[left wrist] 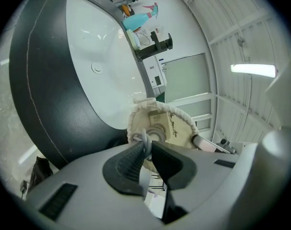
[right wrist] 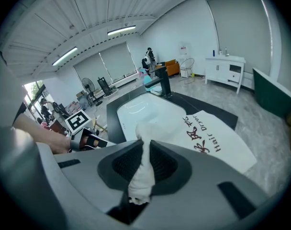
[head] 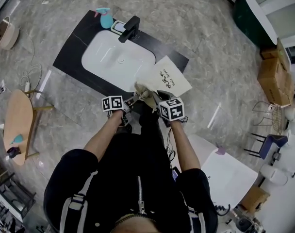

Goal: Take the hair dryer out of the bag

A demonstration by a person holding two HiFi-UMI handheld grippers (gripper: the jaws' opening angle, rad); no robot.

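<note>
A cream cloth bag [head: 168, 79] printed "Hair Dryer" lies on the black counter [head: 72, 50], its mouth towards me. My left gripper [head: 130, 101] is at that mouth. In the left gripper view it [left wrist: 148, 145] is shut on a grey cord loop [left wrist: 144, 138] coming out of the open bag [left wrist: 181, 124]. A grey round part of the hair dryer [left wrist: 157, 132] shows inside. My right gripper [head: 153, 100] is shut on the bag's bunched white rim [right wrist: 142, 174], with the printed bag [right wrist: 210, 138] beyond it. The left gripper [right wrist: 88, 139] shows at the left of the right gripper view.
A white sink [head: 116, 57] with a black faucet [head: 129, 29] fills the counter; a teal spray bottle [head: 106, 18] stands behind it. A wooden side table [head: 19, 125] is at left, cardboard boxes [head: 276, 74] at right, a white board [head: 230, 171] on the floor.
</note>
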